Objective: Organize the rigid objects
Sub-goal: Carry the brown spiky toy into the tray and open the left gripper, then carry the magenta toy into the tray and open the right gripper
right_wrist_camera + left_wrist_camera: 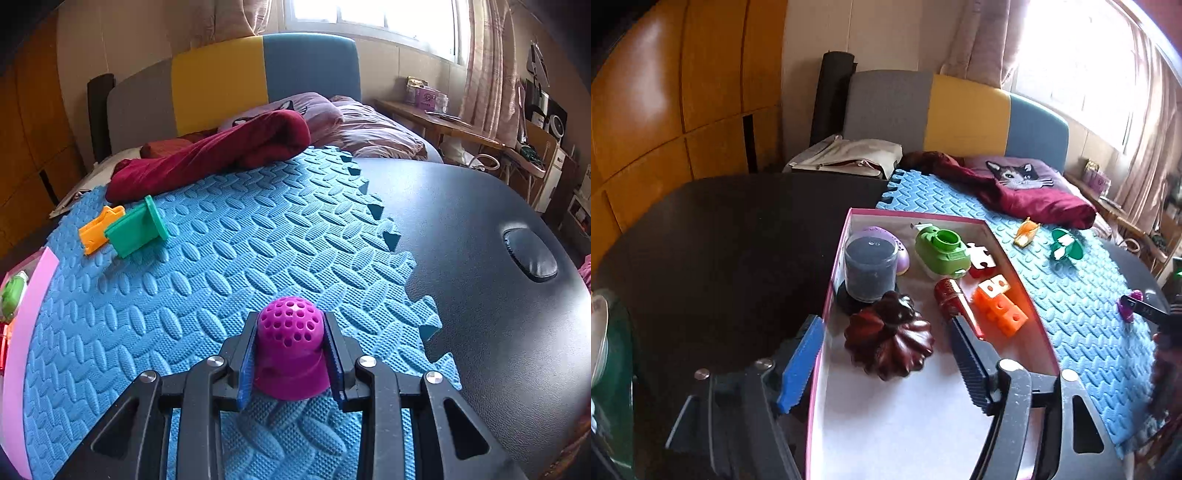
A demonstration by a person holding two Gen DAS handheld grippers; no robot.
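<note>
A pink-rimmed box (837, 258) lies on the dark table and holds a dark brown pumpkin-shaped piece (888, 336), a grey cylinder (870, 267), a green toy (942, 251), orange blocks (999, 304) and a red piece (951, 299). My left gripper (886, 354) is open, its jaws either side of the pumpkin-shaped piece. My right gripper (291, 354) is shut on a purple perforated dome (290, 350) standing on the blue foam mat (207, 266); it also shows in the left wrist view (1130, 302). An orange piece (98, 227) and a green piece (138, 227) lie on the mat.
A maroon cloth (221, 155) lies at the mat's far edge by the bed. The box's pink rim (26, 332) borders the mat on the left. The dark table (480, 258) has a raised oval knob (532, 253) at right. A glass dish (602, 332) sits at far left.
</note>
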